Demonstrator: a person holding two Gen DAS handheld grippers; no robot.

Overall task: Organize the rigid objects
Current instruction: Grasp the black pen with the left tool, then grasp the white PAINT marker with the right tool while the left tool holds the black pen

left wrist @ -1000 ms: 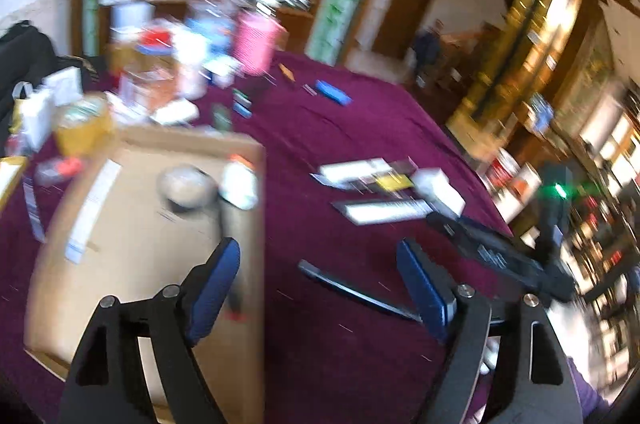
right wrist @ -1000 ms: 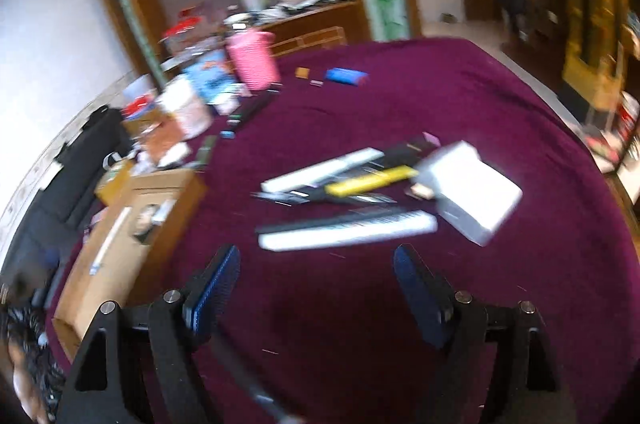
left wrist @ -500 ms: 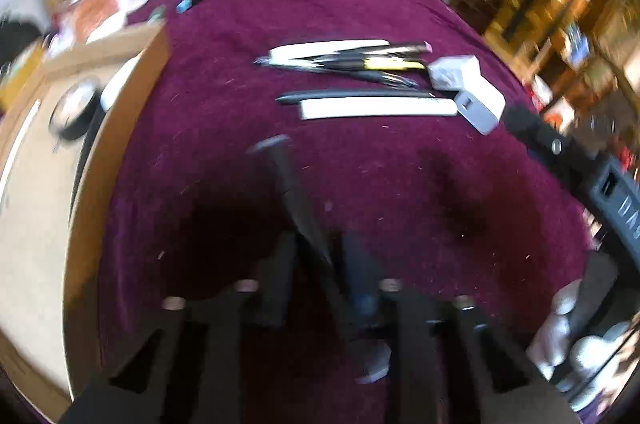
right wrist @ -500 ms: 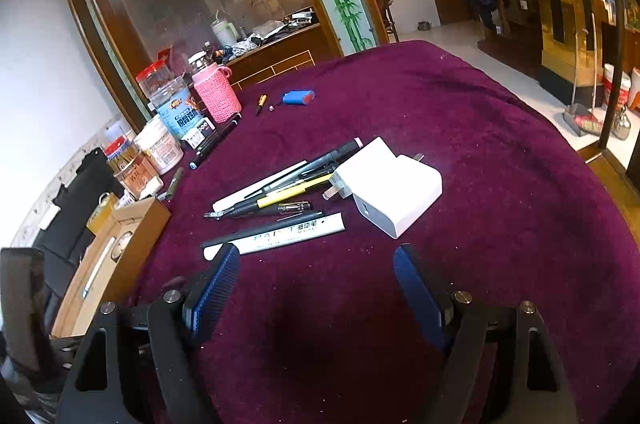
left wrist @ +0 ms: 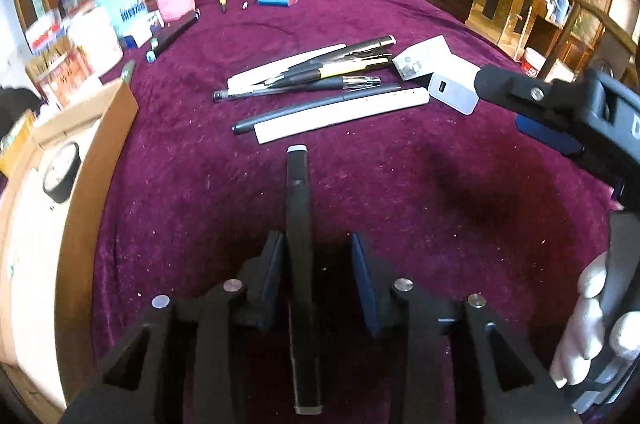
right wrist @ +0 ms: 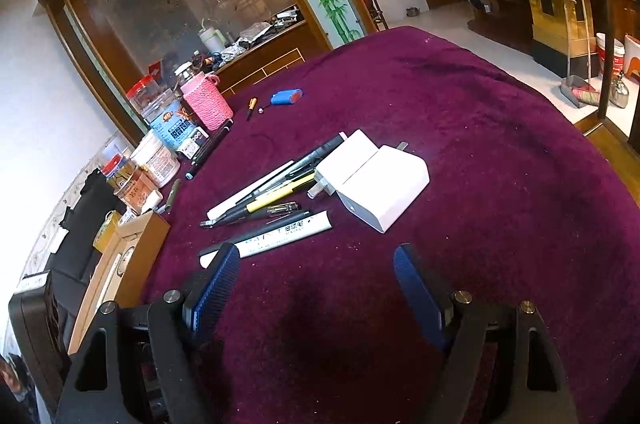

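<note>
Bare maroon velvet worktop [right wrist: 500,184] runs wide to its right edge; an open cardboard box [left wrist: 48,224] bounds the left. Left gripper [left wrist: 318,278], jaws narrowed, left pad touching a long black pen [left wrist: 299,224], right pad apart. Right gripper [right wrist: 316,288] released, spread wide, empty, short of the white flat ruler-like bar [right wrist: 280,234].

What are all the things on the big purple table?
black pen: one, black, lying between the left tongs' pads
pen pile: several, black, yellow and white, mid-table
white chargers: two, white, right of the pile
white stick: one, white with print, nearest the right tongs
cardboard box: one, brown, left edge
pink cup: one, pink, far side among jars
blue case: one, blue, far side
tablecloth: one, purple
left tongs: one, black with blue pads, part-closed
right tongs: one, open, nothing held
</note>
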